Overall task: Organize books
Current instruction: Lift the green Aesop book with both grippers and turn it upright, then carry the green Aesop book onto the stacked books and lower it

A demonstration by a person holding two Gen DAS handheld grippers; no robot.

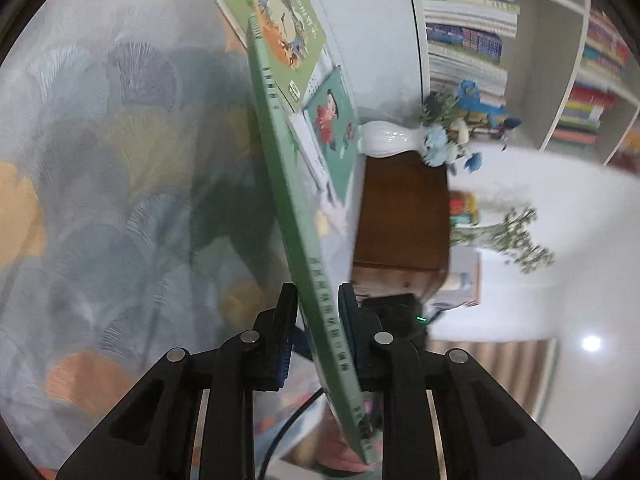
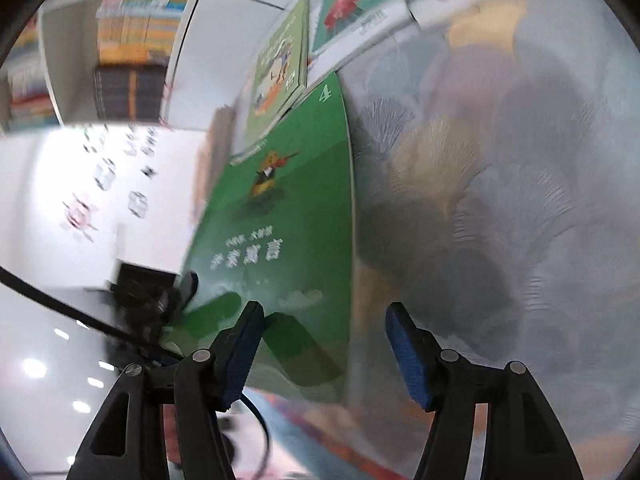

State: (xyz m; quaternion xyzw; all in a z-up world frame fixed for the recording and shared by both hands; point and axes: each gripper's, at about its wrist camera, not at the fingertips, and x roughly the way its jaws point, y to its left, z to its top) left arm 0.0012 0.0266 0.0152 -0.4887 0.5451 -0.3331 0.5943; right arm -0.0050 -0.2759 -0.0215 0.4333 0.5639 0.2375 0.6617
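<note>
A thin green book [image 1: 280, 152] stands on edge over the patterned cloth [image 1: 120, 160], and my left gripper [image 1: 317, 292] is shut on its lower end, one pad on each cover. In the right wrist view the same green book [image 2: 288, 208] shows its front cover with a small bird and a "4". My right gripper [image 2: 323, 309] is open. The book's near corner lies between its blue pads [image 2: 404, 344], which do not press on it. A light green picture book [image 1: 284, 24] and a teal book with a red figure [image 1: 334, 128] lie beyond.
A white bookcase [image 1: 468, 32] filled with books stands behind. A white vase of blue flowers [image 1: 386, 138] sits on a brown wooden cabinet [image 1: 404, 212]. The leaf-patterned cloth [image 2: 500, 200] spreads to the right. A black cable [image 2: 48, 300] crosses the lower left.
</note>
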